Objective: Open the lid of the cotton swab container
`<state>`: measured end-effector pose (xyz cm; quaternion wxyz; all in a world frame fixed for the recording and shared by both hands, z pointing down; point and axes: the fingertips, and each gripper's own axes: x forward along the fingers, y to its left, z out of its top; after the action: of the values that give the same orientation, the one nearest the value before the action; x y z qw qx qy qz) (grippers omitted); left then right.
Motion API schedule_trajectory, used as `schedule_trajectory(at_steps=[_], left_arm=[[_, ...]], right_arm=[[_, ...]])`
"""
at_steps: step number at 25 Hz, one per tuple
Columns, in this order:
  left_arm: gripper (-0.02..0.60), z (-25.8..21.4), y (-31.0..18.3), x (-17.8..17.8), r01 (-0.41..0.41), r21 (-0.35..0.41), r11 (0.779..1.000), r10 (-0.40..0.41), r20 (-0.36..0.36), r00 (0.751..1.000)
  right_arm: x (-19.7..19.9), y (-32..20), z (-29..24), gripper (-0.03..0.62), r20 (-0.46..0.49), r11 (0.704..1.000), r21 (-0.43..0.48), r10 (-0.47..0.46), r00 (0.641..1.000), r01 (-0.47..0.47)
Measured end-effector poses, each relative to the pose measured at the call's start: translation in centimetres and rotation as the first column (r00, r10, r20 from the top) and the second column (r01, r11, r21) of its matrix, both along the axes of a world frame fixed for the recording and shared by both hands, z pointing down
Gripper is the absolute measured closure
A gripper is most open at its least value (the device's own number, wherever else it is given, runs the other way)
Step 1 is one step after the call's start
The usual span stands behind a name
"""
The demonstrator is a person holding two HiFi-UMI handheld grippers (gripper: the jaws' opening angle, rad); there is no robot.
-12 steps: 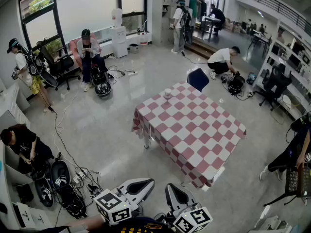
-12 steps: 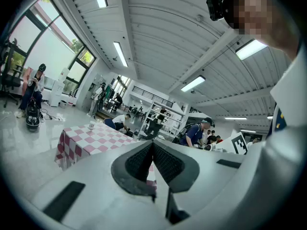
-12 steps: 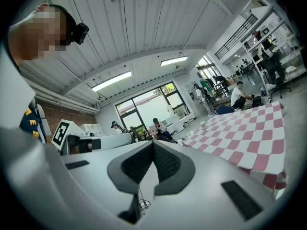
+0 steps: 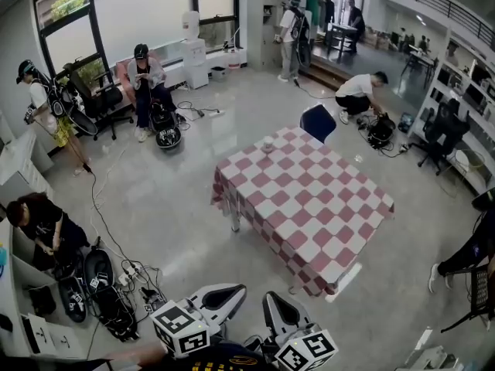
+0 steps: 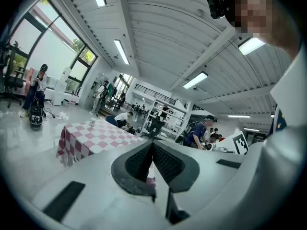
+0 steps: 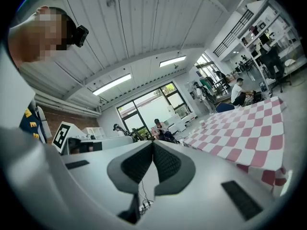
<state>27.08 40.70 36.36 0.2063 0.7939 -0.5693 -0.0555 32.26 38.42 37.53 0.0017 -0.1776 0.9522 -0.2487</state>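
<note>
Left gripper point(image 5: 152, 145), right gripper point(image 6: 153, 145), jaws closed, small container point(image 4: 267, 146) on checkered table point(image 4: 309, 207)

The head view swung a little, so the far room slid slightly right and up in frame, as the water dispenser point(image 4: 193, 49) and the standing person point(image 4: 292, 31) showed. The person at the right edge point(image 4: 464, 257) moved farther right, partly out of frame.

The surface point(image 4: 309, 207) stands well ahead of the fingers of the left gripper point(image 4: 226, 295) and right gripper point(image 4: 275, 308); the cotton swab container point(image 4: 267, 146) sits on its far corner, a chair point(image 4: 318, 123) behind.
</note>
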Motion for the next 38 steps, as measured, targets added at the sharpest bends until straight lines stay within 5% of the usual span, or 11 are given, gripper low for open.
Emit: schedule_trajectory(at_steps=[7,20,38], left_arm=[[0.58,1.3,0.3,2.4,0.026,-0.027,0.999,-0.026,0.005,1.0],[0.58,2.7,-3.3,0.2,0.05,-0.047,0.998,-0.051,-0.033,0.998],[0.58,2.4,-15.1,-14.9,-0.047,-0.025,0.999,0.046,-0.062,0.997]], right_arm=[[2.4,-1.0,1.9,0.583,-0.026,1.0,-0.021,0.021,0.999,-0.022],[0.3,-4.6,3.2,0.583,-0.064,0.999,-0.035,0.017,0.998,-0.019],[-13.8,-15.9,4.0,0.582,-0.12,0.988,-0.064,0.132,0.984,-0.14]])
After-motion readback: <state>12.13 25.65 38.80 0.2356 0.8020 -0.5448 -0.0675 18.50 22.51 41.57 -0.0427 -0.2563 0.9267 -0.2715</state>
